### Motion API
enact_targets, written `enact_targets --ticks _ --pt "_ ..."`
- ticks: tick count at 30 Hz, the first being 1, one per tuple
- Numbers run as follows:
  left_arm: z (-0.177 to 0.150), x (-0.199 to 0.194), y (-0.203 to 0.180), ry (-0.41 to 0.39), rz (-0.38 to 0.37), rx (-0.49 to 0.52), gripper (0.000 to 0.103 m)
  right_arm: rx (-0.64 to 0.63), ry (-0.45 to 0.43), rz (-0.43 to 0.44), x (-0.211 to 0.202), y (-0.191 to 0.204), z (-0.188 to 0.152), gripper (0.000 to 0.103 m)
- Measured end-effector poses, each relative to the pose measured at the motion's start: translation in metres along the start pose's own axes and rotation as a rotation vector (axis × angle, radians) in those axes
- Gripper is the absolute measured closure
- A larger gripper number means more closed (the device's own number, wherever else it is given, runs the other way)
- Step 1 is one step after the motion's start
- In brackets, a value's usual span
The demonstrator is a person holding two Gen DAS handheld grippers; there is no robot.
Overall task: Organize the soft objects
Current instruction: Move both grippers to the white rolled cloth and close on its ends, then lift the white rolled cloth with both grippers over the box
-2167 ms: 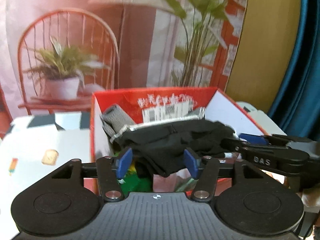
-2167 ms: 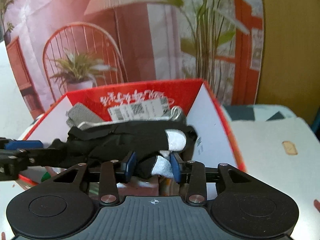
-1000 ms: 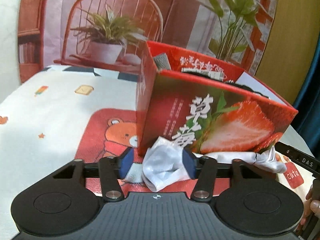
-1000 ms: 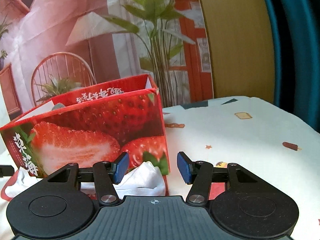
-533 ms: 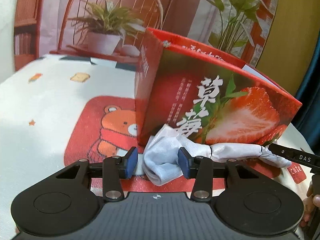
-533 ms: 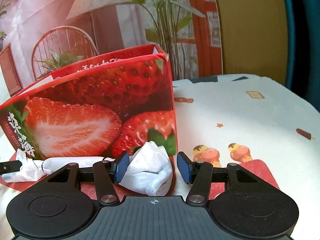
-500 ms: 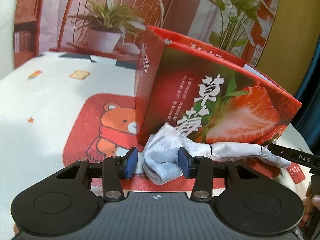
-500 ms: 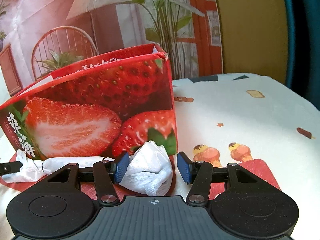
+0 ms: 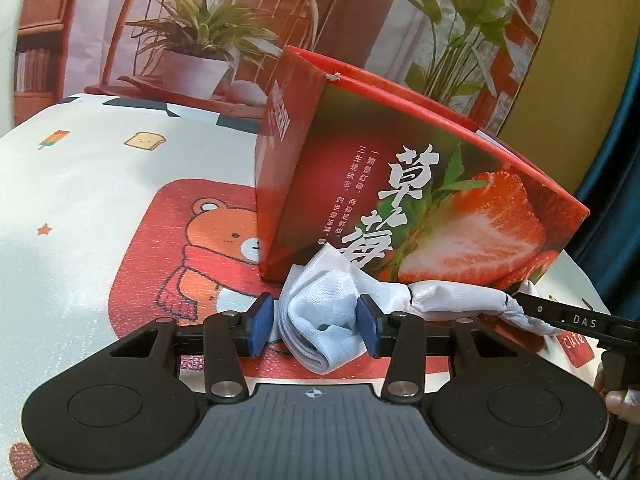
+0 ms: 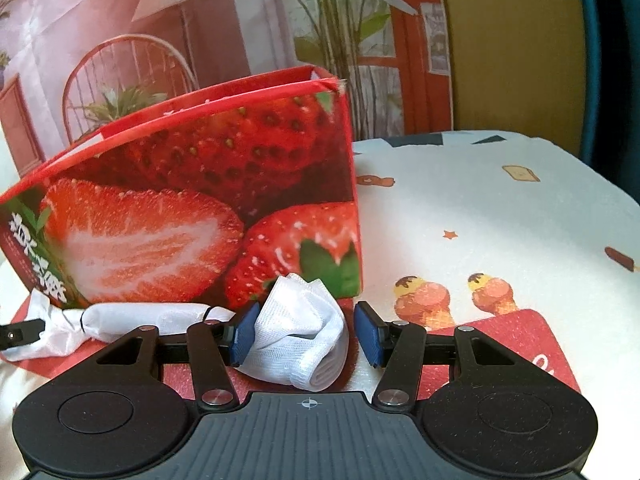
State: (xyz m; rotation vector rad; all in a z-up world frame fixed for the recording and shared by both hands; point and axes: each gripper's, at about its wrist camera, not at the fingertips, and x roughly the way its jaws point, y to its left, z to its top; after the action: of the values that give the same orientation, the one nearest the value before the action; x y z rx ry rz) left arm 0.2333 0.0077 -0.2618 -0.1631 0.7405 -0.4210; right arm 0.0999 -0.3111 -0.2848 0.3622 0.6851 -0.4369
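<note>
A long white sock [image 9: 320,312] lies on the red mat in front of the red strawberry box [image 9: 420,208]. Its left end sits bunched between the blue pads of my left gripper [image 9: 316,330], which is open around it, with small gaps on both sides. Its other end [image 10: 300,340] sits between the pads of my right gripper [image 10: 306,334], which is open; the left pad touches the cloth and the right pad stands clear. The box [image 10: 192,216] stands just behind. The right gripper's finger [image 9: 576,320] shows at the sock's far end in the left wrist view.
The table has a white cloth [image 9: 80,184] with small cartoon prints and a red bear mat [image 9: 192,248]. A printed backdrop of a chair and plants [image 9: 200,40] hangs behind. A blue curtain [image 9: 616,184] is at the right.
Both grippers left the black garment in the box and came down to the white sock in front of it. In the last half second they edged closer; the jaws stay open.
</note>
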Motion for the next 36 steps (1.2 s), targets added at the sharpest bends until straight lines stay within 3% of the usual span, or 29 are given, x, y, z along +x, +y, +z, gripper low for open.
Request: enact_targets --ticks 4,9,13,15,23,30,36 --pt "-0.001 0.0 -0.002 -0.001 0.007 0.021 0.056 -0.009 0.002 0.002 0.0 0.002 0.0 0.057" --pt "-0.002 0.002 -0.006 0.011 0.02 0.061 0.063 -0.054 -0.01 0.015 -0.002 0.008 -0.003 0.072" --pt "-0.003 0.003 -0.009 0.017 0.015 0.081 0.079 -0.076 -0.03 0.021 -0.006 0.01 -0.004 0.082" --pt "-0.003 0.003 -0.008 0.018 0.015 0.081 0.08 -0.079 -0.041 0.037 -0.008 0.011 -0.005 0.087" --pt "-0.003 -0.011 -0.019 -0.005 0.033 0.118 0.092 -0.145 -0.096 0.04 -0.02 0.019 -0.009 0.092" --pt "0.02 -0.061 -0.032 -0.124 -0.031 0.142 0.092 -0.119 -0.188 0.05 -0.048 0.017 -0.005 0.093" --pt "0.052 -0.101 -0.045 -0.238 -0.069 0.168 0.092 -0.096 -0.315 0.115 -0.087 0.011 0.026 0.093"
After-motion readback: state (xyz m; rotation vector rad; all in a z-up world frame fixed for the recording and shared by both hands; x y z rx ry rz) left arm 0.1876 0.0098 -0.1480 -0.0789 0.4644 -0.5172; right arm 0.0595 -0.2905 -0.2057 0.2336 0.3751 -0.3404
